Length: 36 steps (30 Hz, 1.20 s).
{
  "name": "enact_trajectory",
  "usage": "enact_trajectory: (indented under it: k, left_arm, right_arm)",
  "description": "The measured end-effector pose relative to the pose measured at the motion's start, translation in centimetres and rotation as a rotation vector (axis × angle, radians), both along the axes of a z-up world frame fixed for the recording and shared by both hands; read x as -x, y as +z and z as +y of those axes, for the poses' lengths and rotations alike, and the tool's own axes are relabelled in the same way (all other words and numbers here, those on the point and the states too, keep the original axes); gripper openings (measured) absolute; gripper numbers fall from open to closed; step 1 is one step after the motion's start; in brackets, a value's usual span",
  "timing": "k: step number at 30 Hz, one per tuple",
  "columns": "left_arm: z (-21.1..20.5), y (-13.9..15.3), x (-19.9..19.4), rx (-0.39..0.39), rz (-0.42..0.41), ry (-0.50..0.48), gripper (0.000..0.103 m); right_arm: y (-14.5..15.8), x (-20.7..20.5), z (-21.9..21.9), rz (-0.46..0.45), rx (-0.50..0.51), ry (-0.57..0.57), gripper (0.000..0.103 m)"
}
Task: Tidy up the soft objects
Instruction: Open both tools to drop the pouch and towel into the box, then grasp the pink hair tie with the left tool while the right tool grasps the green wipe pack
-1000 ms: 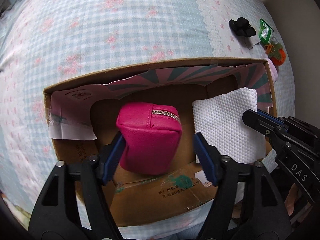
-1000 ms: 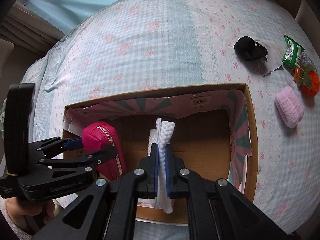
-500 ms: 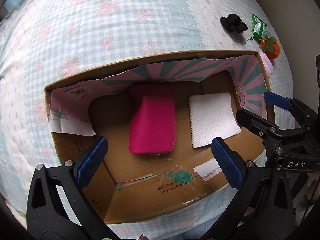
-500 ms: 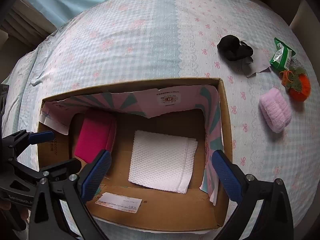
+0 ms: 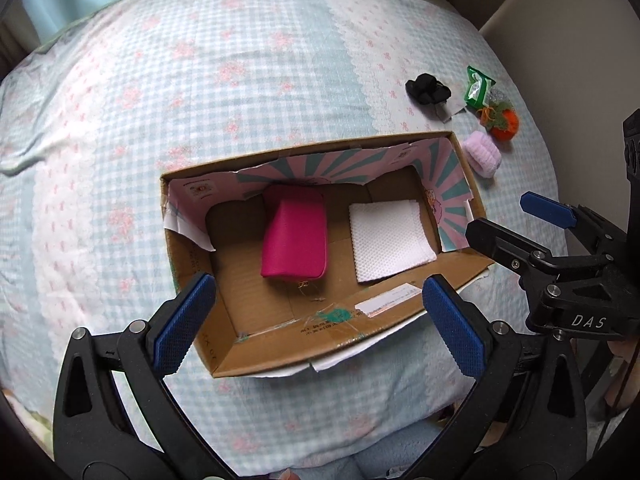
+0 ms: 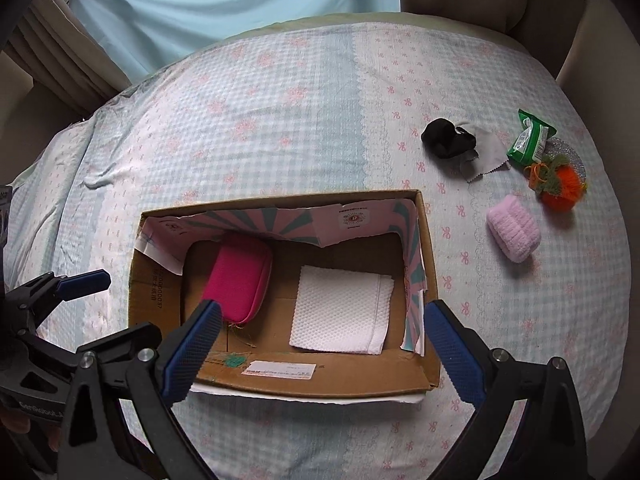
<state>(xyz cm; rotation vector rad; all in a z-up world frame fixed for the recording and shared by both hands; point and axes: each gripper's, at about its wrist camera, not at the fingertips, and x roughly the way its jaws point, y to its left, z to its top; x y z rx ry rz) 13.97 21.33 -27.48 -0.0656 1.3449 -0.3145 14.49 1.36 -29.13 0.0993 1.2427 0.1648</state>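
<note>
A cardboard box lies open on the bed. Inside it rest a magenta zip pouch on the left and a folded white cloth on the right. My left gripper hangs open above the box's near edge, holding nothing. My right gripper is open too and empty, above the near wall. To the right of the box lie a lilac fuzzy roll, a black soft item, an orange pompom and a green packet.
The bed carries a blue-and-pink checked cover. A pale blue curtain hangs behind it. A grey scrap of cloth lies beside the black item. A beige wall or headboard borders the bed's right side.
Both grippers let go: the pouch and the white cloth now lie flat in the box. Both grippers opened wide and rose, so the box looks smaller.
</note>
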Motion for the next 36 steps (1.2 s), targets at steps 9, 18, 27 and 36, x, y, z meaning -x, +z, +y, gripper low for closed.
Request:
enact_trajectory:
  k: [9,18,27,36]
  left_arm:
    - [0.9,10.6,3.6,0.044,-0.167,0.057,0.103]
    - [-0.8,18.7,6.1,0.028,-0.387,0.076,0.103]
    - [-5.3,21.5,5.4,0.043,-0.442,0.096,0.103]
    - [-14.4,20.9,3.3,0.040,-0.420,0.200,0.103]
  right_arm:
    - [10.8,4.4,-1.6,-0.119,-0.009,-0.092,0.101]
    - [18.8,8.1,-6.0,-0.285,0.088,-0.238,0.101]
    - [20.9,8.6,-12.3,-0.351,0.089,-0.302,0.101]
    - [20.3,4.7,-21.4,-0.359,0.066,-0.226,0.101]
